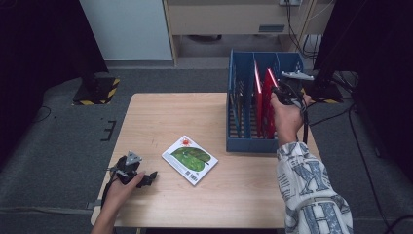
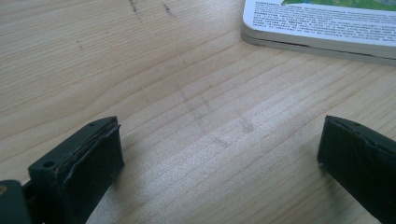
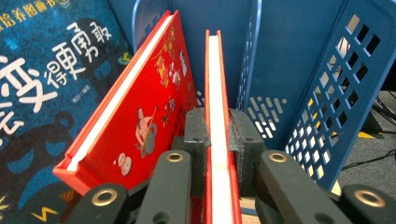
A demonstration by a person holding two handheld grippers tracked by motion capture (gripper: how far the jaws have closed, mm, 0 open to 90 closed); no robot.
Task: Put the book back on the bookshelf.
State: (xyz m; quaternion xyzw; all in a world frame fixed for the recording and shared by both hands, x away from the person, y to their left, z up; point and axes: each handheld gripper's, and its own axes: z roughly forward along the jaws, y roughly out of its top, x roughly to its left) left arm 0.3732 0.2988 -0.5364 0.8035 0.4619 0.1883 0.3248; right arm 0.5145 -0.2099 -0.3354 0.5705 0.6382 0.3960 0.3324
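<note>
Your right gripper (image 3: 218, 140) clamps the red book (image 3: 217, 93) at centre frame; tilt and it jams the blue rack (image 3: 327, 70). Left gripper (image 2: 219, 154) fingers gape, empty.

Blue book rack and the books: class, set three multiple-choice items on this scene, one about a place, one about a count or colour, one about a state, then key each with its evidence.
1. Where does the green-cover book lie?
A. flat on the table
B. in the rack
C. on the floor

2. How many red books stand in the blue rack?
A. one
B. two
C. four

3. How is the right gripper set?
A. open above the table
B. shut on a red book
C. shut on the rack wall

Answers: 1 A, it lies flat on the wooden table. 2 B, a leaning red book and the gripped red book. 3 B, its jaws press both covers.
</note>
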